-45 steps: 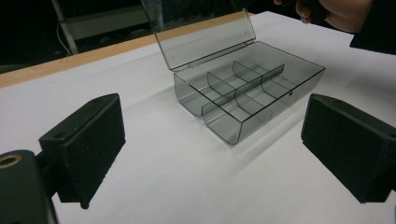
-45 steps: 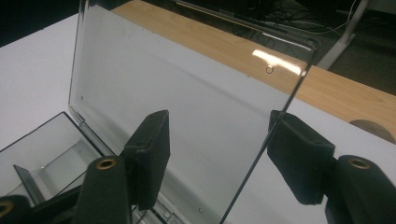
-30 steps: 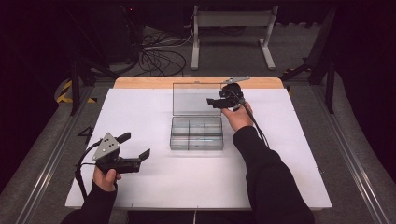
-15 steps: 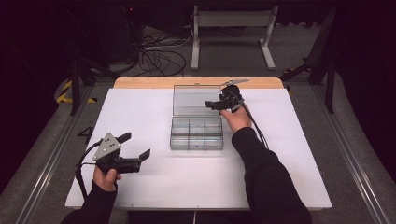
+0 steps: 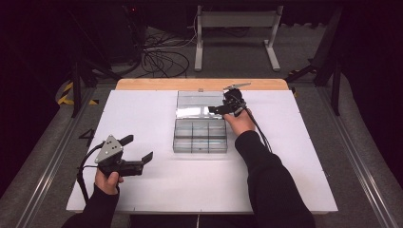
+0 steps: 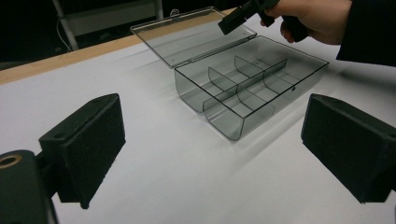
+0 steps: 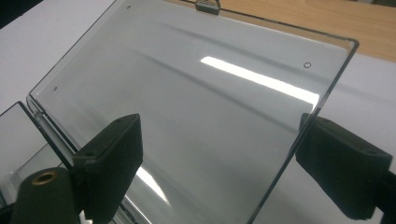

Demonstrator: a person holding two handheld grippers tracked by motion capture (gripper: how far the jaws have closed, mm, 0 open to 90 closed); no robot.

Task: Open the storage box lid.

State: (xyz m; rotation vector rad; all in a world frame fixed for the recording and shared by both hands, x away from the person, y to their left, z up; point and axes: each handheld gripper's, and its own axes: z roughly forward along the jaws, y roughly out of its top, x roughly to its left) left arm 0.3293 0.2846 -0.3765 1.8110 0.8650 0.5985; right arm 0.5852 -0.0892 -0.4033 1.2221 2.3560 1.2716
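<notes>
Now the clear compartment box (image 5: 199, 137) sits mid-table toward the far edge, lid (image 5: 198, 104) laid back. The right gripper (image 5: 219, 109), jaws just widening, straddles the lid's edge unclamped; the left gripper (image 5: 138, 153) idles, jaws spread and empty. A careless withdrawal could snag that edge and drag the light box.

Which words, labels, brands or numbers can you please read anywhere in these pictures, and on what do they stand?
None: no readable text stands on the clear compartment box, its open lid, the white table top, or either gripper.
Small round moulded marks on the lid are not letters.
Yellow-black floor tape carries stripes, no words.
</notes>
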